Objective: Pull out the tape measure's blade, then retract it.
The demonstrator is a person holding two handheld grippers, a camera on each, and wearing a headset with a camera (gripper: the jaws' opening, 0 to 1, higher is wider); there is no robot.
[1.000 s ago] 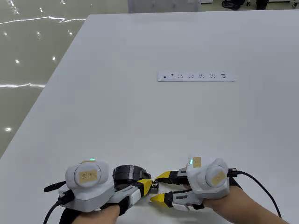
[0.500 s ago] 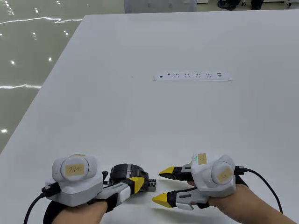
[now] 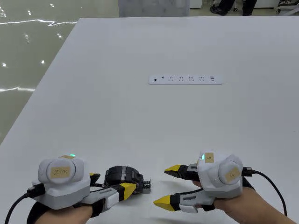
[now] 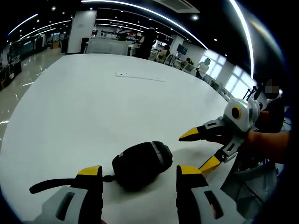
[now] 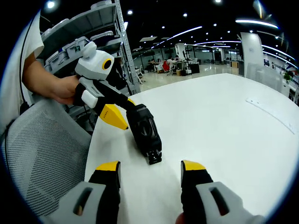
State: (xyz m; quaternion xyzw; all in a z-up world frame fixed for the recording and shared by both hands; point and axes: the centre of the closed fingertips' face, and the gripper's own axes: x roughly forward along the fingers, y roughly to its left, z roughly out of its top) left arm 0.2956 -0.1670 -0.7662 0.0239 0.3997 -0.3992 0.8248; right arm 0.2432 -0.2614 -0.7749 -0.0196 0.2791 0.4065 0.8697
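We see the tape measure point(image 3: 122, 176) low in the head view, left of centre, resting on the white tabletop point(image 3: 140, 116). It is a dark, rounded case with a grey band, and its small metal end hook point(image 3: 145, 186) sits right at the case mouth, pointing toward the right of the frame.

In the left gripper view the left tool point(image 4: 140, 171) has its two yellow-tipped jaws on either side of the case, one close along each flank. We cannot tell whether they are actually pressing on it. A black strap point(image 4: 60, 184) trails from the case toward the lower left of that view.

The right tool point(image 3: 168, 186) is at the lower right of the head view with its jaws spread wide and nothing between them. Its yellow tips point toward the hook end of the tape measure, near it but apart from it. In the right gripper view the case lies just above and between that tool's own tips.

A white power strip point(image 3: 185, 79) lies flat above centre of the head view, well apart from both tools. A grey mesh chair point(image 5: 42, 154) shows at the left of the right gripper view.
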